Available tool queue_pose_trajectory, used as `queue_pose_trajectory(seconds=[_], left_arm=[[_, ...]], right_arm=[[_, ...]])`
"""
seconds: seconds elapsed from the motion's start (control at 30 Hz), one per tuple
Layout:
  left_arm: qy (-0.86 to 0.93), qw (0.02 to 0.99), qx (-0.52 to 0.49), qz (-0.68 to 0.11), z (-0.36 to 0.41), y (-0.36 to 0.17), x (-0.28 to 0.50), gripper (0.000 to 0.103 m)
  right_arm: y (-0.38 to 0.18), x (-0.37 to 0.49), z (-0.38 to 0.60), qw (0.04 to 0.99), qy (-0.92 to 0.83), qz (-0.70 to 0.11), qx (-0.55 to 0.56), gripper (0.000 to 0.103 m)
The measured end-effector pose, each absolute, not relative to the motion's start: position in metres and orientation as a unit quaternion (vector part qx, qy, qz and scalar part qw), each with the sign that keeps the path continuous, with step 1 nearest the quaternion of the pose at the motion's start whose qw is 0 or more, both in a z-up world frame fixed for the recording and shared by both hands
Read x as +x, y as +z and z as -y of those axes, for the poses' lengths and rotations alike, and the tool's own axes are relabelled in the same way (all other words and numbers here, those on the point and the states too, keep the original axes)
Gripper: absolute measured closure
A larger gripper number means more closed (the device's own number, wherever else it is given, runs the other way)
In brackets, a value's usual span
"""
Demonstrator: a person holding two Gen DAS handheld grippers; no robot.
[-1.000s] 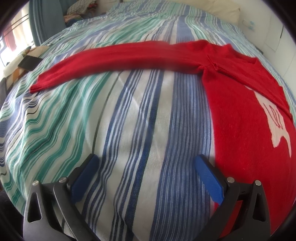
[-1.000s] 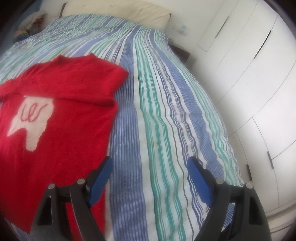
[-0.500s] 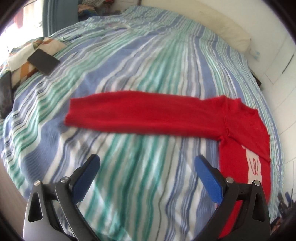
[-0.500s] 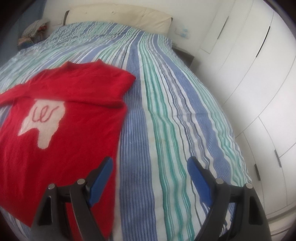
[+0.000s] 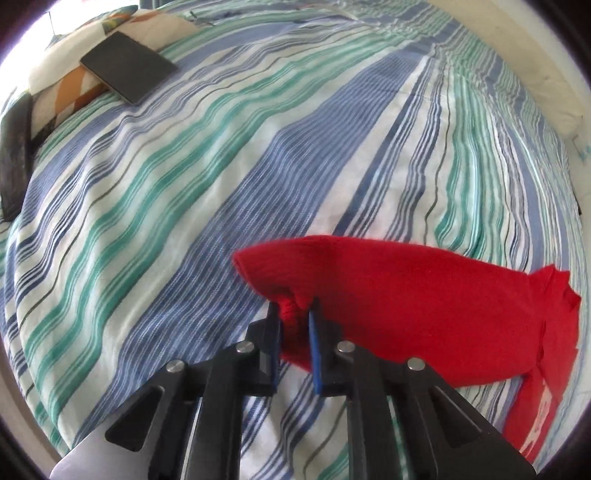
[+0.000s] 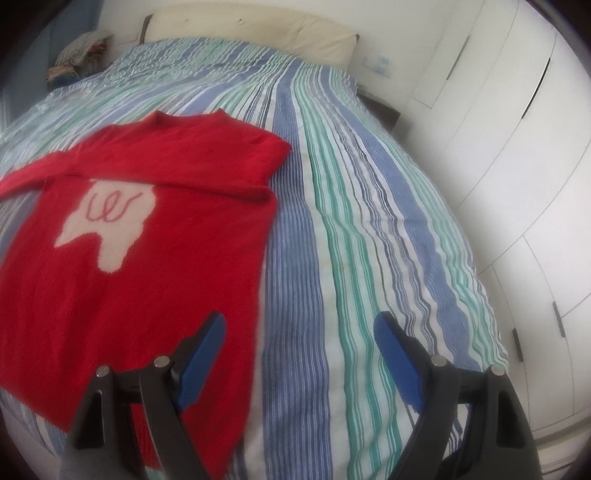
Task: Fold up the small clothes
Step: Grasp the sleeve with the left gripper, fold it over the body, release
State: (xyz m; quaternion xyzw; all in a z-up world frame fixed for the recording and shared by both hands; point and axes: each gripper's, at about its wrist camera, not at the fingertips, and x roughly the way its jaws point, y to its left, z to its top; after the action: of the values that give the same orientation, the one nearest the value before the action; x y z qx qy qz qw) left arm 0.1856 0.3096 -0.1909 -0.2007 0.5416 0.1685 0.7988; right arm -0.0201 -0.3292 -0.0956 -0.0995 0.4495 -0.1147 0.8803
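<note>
A red knit sweater (image 6: pixel 147 236) with a white patch on its chest lies flat on the striped bedspread (image 6: pixel 369 221). Its right sleeve is folded across the shoulders. In the left wrist view my left gripper (image 5: pixel 294 314) is shut on the cuff end of the left sleeve (image 5: pixel 388 295), which is lifted and bunched above the bedspread (image 5: pixel 221 166). My right gripper (image 6: pixel 299 332) is open and empty, hovering over the sweater's lower right edge and the bare bedspread beside it.
A dark flat tablet-like object (image 5: pixel 127 66) lies on a patterned cushion (image 5: pixel 66 85) at the far left of the bed. A cream pillow (image 6: pixel 251 35) sits at the headboard. White wardrobe doors (image 6: pixel 517 166) stand close to the right of the bed.
My left gripper has moved in to the sleeve's cuff and closed on it, lifting it. The right gripper has shifted slightly and stays open.
</note>
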Motion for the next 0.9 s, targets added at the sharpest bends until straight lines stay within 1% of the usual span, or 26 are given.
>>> queue_pose_trajectory(seconds=[0.07,0.17,0.3,0.4,0.5,0.57,0.6,0.63,0.67,0.77,0.9], left_arm=[[0.155,0.821,-0.173,-0.521,-0.294,-0.157,0.192,0.092],[0.101,0.859,-0.130,-0.486,-0.248,-0.090,0.207,0.092],[-0.011,0.895,-0.064,-0.441,-0.141,-0.011,0.234,0.092],[-0.104,0.900,-0.027,-0.422,-0.048,0.019,0.249,0.092],[-0.183,0.889,0.002,-0.419,0.039,0.021,0.258,0.092],[-0.221,0.878,0.028,-0.424,0.092,0.007,0.264,0.084],[-0.237,0.868,0.040,-0.434,0.114,-0.006,0.266,0.060],[-0.243,0.860,0.051,-0.446,0.131,-0.019,0.267,0.032],[-0.239,0.858,0.059,-0.451,0.142,-0.031,0.266,0.023],[-0.234,0.854,0.051,-0.463,0.138,-0.057,0.264,0.022],[-0.169,0.858,0.037,-0.484,0.084,-0.084,0.259,0.022]], right_arm=[[-0.094,-0.023,0.329,0.883,-0.112,-0.445,-0.097,0.022],[-0.094,-0.029,0.330,0.889,-0.111,-0.433,-0.095,0.022],[-0.101,-0.035,0.337,0.895,-0.112,-0.424,-0.078,0.022],[-0.106,-0.036,0.345,0.893,-0.117,-0.430,-0.057,0.022],[-0.107,-0.040,0.355,0.895,-0.128,-0.426,-0.047,0.022],[-0.107,-0.043,0.362,0.895,-0.137,-0.423,-0.045,0.022],[-0.108,-0.045,0.366,0.894,-0.141,-0.422,-0.043,0.022],[-0.109,-0.046,0.369,0.894,-0.144,-0.423,-0.039,0.022],[-0.111,-0.046,0.373,0.892,-0.148,-0.425,-0.035,0.022],[-0.112,-0.048,0.381,0.891,-0.153,-0.426,-0.019,0.022],[-0.112,-0.050,0.388,0.893,-0.155,-0.423,-0.008,0.022]])
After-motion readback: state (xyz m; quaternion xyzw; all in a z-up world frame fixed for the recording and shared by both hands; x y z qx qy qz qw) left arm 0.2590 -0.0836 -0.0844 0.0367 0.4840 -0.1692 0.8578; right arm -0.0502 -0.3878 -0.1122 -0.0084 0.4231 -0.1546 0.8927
